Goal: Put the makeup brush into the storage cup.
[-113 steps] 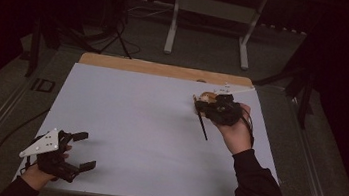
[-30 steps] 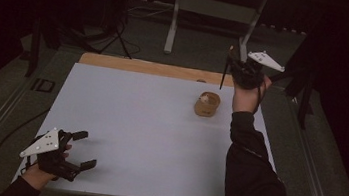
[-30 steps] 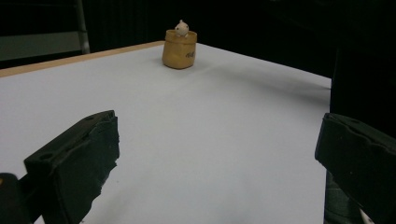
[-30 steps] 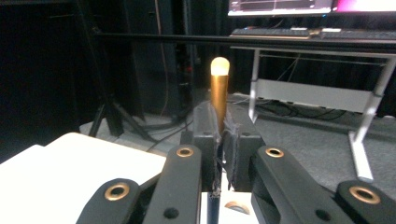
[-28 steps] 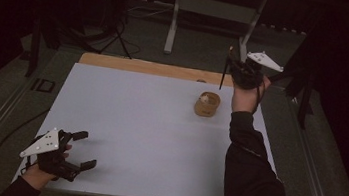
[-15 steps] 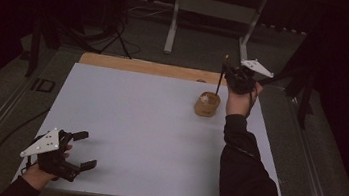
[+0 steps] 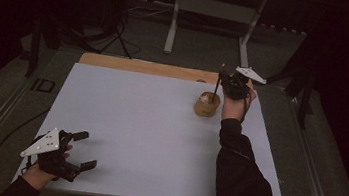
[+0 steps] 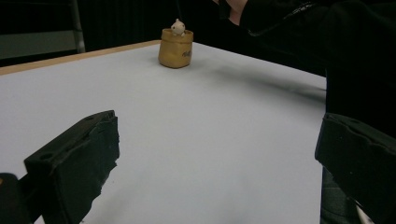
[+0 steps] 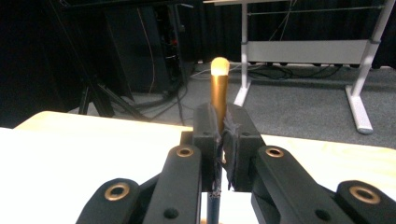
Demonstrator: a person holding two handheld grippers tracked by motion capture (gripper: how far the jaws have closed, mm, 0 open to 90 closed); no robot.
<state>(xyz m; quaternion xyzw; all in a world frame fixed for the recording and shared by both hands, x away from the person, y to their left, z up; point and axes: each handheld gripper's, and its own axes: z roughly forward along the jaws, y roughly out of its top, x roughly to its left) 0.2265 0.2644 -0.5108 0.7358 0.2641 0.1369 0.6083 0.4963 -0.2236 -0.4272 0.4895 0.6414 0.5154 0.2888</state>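
Pen (image 9: 218, 88) stands clamped upright in the right tongs (image 9: 223, 140); left tongs (image 8: 210, 158) gape wide, holding nothing.

Right claw (image 7: 226, 81) clamped, raised; left claw (image 7: 81, 150) open, resting.

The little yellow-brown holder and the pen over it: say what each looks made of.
The holder: matte ochre, soft rounded edges, likely ceramic or moulded resin; a pale figure sits in it. The pen, clamped upright in the right hand-held gripper: glossy golden barrel with a rounded cap, probably lacquered plastic or metal; its sheen leaves that open.
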